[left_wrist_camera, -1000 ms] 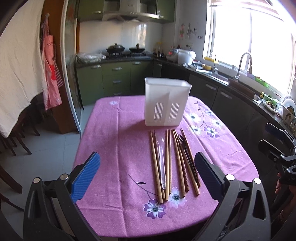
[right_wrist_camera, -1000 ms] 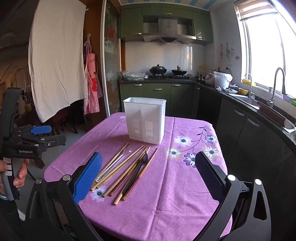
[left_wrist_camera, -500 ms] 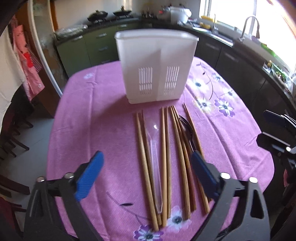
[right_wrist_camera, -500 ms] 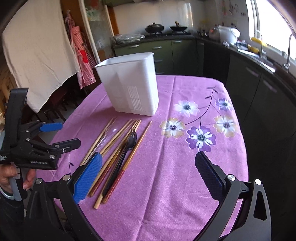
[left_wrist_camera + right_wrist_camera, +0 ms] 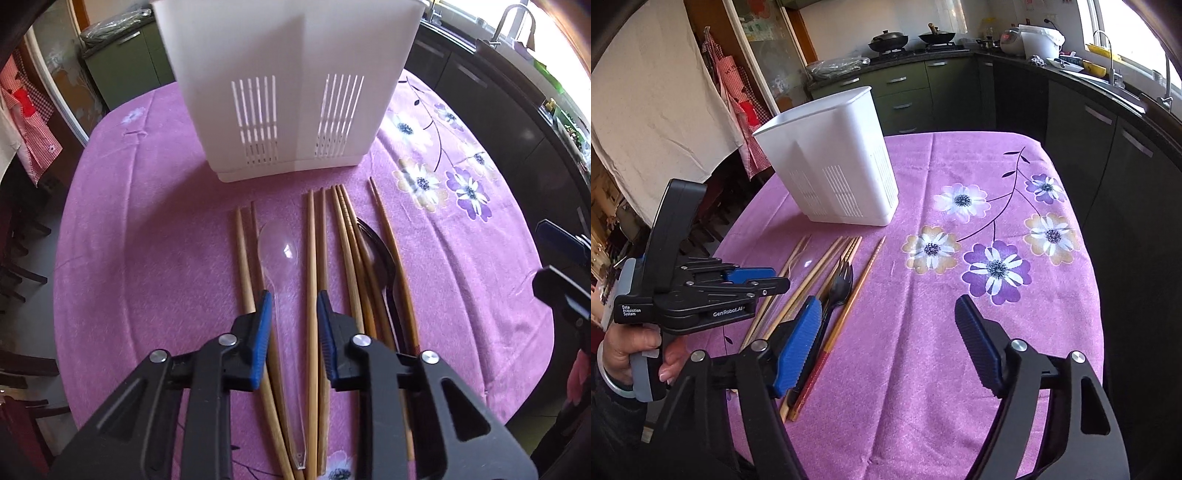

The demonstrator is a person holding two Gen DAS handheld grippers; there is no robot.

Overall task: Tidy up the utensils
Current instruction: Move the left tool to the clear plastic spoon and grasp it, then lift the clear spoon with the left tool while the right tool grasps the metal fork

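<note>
A home kitchen. Green cabinets (image 5: pixel 905 92) along the back wall under a dark counter, two black woks (image 5: pixel 888 38) on the hob, a white rice cooker (image 5: pixel 1034 42) beside them. Sink with a curved tap (image 5: pixel 1108 51) below a bright window on the right. Checked red apron (image 5: pixel 735 96) and a pale cloth (image 5: pixel 653 99) hanging at left. Desk under a purple flowered tablecloth (image 5: pixel 960 332), carrying a white cutlery holder (image 5: pixel 831 162), wooden chopsticks (image 5: pixel 312 277) and spoons.

Wooden chopsticks (image 5: pixel 312 258); glossy clear plastic spoon (image 5: pixel 279 251); matt cloth tablecloth (image 5: pixel 147 240).
</note>
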